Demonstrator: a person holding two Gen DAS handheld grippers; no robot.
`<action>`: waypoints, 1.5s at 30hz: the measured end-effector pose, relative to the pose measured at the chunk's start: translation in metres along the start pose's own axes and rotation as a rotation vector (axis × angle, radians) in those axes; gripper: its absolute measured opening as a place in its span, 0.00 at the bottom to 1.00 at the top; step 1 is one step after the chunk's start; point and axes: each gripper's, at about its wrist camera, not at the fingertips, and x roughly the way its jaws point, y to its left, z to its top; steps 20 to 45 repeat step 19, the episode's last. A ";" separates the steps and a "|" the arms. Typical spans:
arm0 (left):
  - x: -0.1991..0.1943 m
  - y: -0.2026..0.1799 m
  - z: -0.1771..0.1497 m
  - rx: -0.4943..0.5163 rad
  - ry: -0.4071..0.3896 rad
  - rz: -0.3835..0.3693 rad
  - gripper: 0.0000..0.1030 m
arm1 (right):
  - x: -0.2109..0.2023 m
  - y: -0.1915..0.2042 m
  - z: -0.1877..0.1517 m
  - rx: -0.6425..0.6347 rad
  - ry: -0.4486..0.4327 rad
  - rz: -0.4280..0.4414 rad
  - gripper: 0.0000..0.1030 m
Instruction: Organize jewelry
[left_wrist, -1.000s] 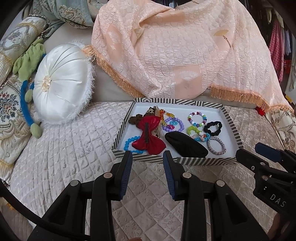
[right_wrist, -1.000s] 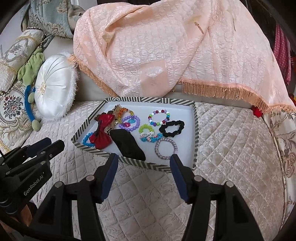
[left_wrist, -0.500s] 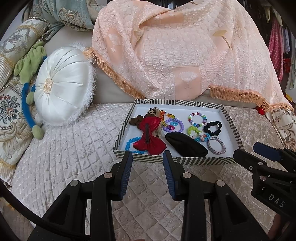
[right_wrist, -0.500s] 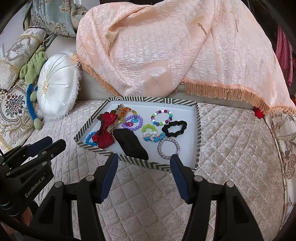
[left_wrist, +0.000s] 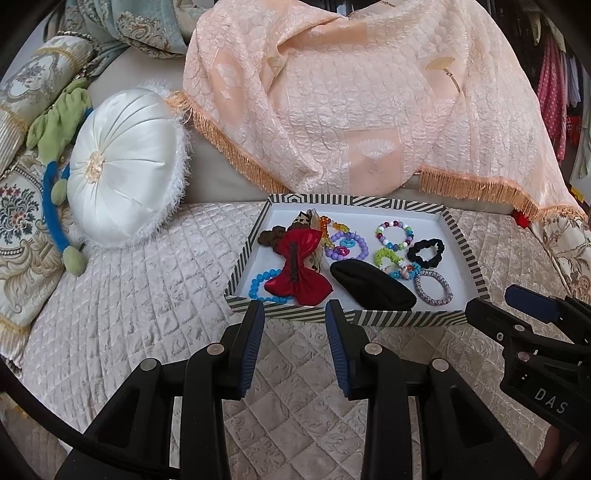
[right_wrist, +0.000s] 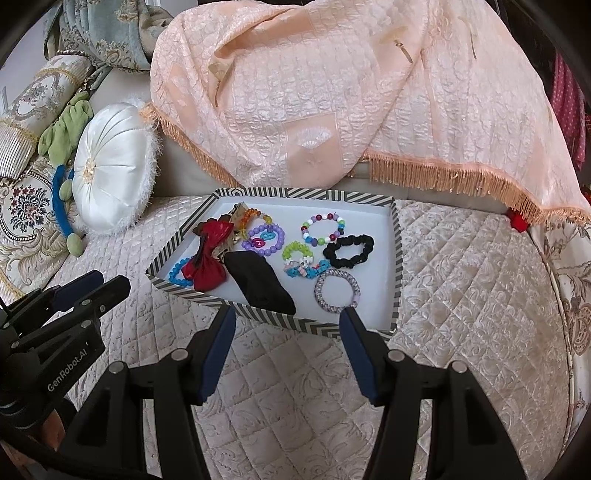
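Black plastic, blue pads: our left claw (left_wrist: 295, 314) spread, empty, low centre of frame. Our right claw (right_wrist: 288, 321) spread wider, empty, same spot in its view. Both hover over quilted sofa seat (right_wrist: 461, 295), just short of striped tray (left_wrist: 476, 273). Jewelry all inside tray, mid-frame: red bow (left_wrist: 299, 273) overlapping blue bead bracelet (left_wrist: 260, 282), black pouch (left_wrist: 371, 284), grey braided band (right_wrist: 336, 290), black scrunchie (right_wrist: 349, 251). We judge scene fits sorting ahead or sorting done; cannot settle which.
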 end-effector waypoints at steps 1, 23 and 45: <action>0.000 0.000 0.000 0.000 0.001 0.000 0.11 | 0.000 0.000 0.000 -0.001 0.001 0.001 0.59; 0.003 0.000 -0.001 0.007 -0.011 -0.010 0.11 | 0.007 -0.005 -0.003 0.000 0.020 0.006 0.59; 0.003 0.000 -0.001 0.007 -0.011 -0.010 0.11 | 0.007 -0.005 -0.003 0.000 0.020 0.006 0.59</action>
